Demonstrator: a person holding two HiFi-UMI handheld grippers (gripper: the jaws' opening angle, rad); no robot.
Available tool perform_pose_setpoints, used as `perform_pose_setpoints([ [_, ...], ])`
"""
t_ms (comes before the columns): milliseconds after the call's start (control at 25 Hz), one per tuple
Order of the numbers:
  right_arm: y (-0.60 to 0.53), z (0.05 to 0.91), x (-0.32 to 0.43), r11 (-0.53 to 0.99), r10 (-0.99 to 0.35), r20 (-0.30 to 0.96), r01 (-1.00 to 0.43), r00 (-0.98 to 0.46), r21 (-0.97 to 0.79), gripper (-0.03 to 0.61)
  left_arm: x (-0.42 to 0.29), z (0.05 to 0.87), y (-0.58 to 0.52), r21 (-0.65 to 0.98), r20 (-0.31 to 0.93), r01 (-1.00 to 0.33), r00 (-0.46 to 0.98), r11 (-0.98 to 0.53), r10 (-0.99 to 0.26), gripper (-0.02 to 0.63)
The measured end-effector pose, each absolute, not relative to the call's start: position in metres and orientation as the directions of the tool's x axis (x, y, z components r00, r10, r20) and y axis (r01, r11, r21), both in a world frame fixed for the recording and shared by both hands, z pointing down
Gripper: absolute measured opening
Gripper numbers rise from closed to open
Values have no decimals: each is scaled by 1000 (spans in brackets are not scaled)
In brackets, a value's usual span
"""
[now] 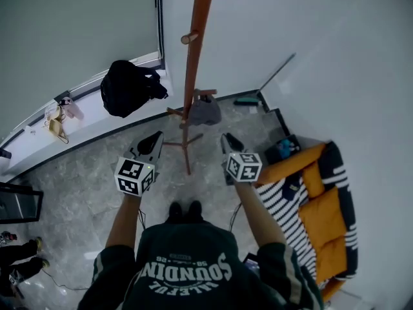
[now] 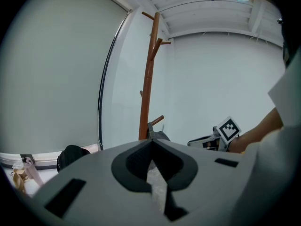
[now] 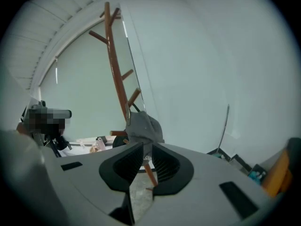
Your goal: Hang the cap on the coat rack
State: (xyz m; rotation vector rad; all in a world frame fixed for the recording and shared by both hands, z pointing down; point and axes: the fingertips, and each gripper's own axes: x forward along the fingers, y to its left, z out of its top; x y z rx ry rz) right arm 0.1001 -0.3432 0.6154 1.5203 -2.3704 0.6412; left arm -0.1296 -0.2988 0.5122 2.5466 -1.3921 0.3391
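The grey cap (image 1: 205, 112) hangs on a low peg of the brown wooden coat rack (image 1: 191, 76), which stands on the marble floor just ahead of me. My left gripper (image 1: 155, 138) is held left of the rack's foot, its jaws closed together and empty. Right of the rack, my right gripper (image 1: 226, 139) has its jaws a little apart with nothing between them. In the right gripper view the cap (image 3: 143, 126) hangs just beyond the right gripper (image 3: 146, 147), not touched by it. The left gripper view shows the rack (image 2: 148, 88) and the cap (image 2: 158, 135) past the left gripper (image 2: 151, 139).
A black bag (image 1: 129, 86) lies on the white window ledge at the left. An orange and striped sofa (image 1: 316, 199) fills the right side. The rack's legs (image 1: 184, 144) spread over the floor near my feet (image 1: 184, 210). A dark screen (image 1: 19, 202) stands at far left.
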Motion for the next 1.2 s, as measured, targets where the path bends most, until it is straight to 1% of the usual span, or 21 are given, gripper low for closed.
perform_pose_setpoints([
  [160,-334,558,99,402,-846,329,-907,-421,-127,14,-115,506,-298,75,289,-829,549,-553,-784,0],
  [240,-329,532,99,421,-863,266,-903,-429,-93,5,-108,504,-297,73,282,-820,563,-568,-777,0],
  [360,-319,503,101,428,-879,198,-901,-434,-71,0,-97,499,-296,68,273,-807,581,-587,-767,0],
  [600,-300,466,101,435,-891,128,-900,-436,-39,0,-77,490,-297,56,256,-781,613,-622,-747,0],
  [840,-291,457,105,434,-897,89,-901,-433,-11,-2,-64,486,-296,55,247,-764,634,-643,-733,0],
  [1200,-288,468,109,430,-896,111,-903,-429,-17,-2,-58,486,-296,54,247,-756,643,-652,-725,0],
])
